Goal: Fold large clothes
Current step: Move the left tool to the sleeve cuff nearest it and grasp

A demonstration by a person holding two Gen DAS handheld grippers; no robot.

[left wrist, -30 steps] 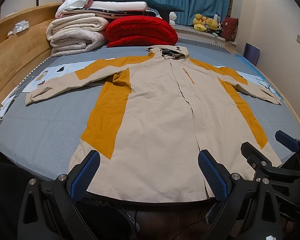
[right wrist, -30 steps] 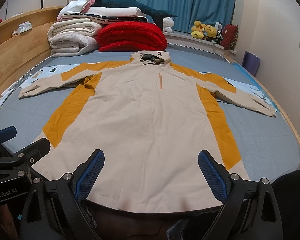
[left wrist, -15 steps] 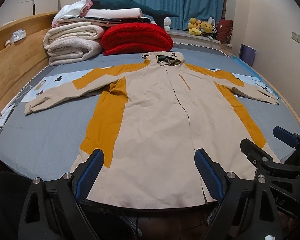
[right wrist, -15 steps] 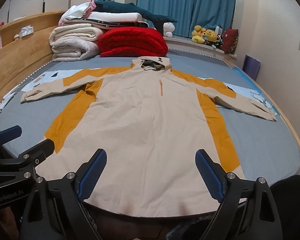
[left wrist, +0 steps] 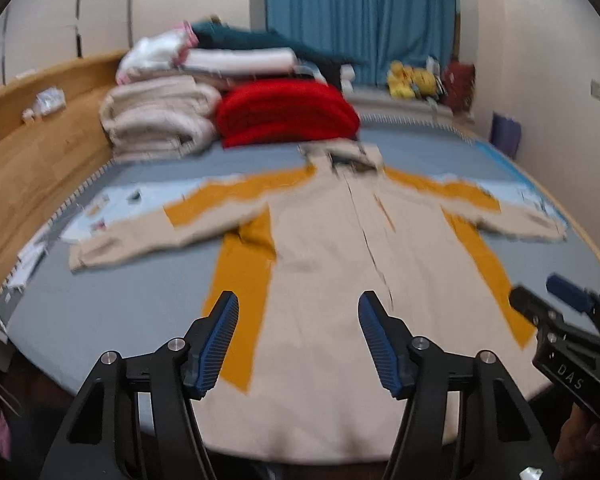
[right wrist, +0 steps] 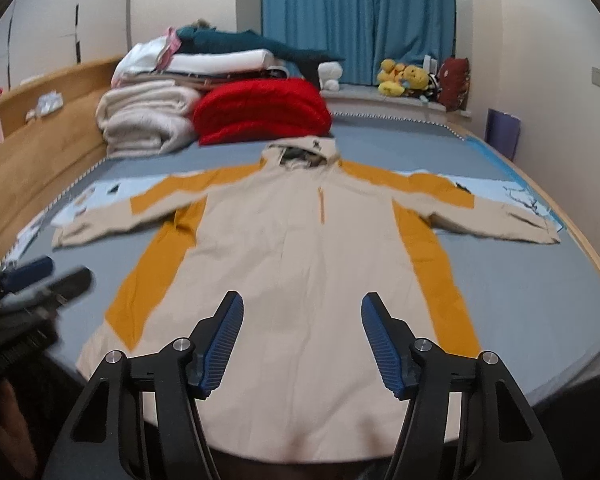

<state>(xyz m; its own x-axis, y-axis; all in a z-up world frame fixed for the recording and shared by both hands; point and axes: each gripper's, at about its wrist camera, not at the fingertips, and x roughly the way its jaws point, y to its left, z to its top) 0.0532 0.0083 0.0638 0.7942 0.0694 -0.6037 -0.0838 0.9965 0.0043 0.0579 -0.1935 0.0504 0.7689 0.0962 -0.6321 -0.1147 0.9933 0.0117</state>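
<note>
- My left gripper [left wrist: 299,340] and right gripper [right wrist: 302,342]: matt black plastic, ribbed blue pads [right wrist: 224,344], shiny metal screws.
- The jacket [right wrist: 300,280] is smooth matt cloth, beige and mustard.
- Bed sheet [right wrist: 540,300]: plain grey fabric.
- Headboard [left wrist: 32,168]: smooth wood.
- Red quilt [right wrist: 260,110]: puffy, slightly glossy.

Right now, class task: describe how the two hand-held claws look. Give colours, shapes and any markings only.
Both claws share one build. The left claw and the right claw each have two matte black angular arms with silver round bolts at the joints, ending in blue ribbed pads. In the left wrist view, the right claw's black body shows white letters "DAS". No cables or sleeves can be made out.
</note>
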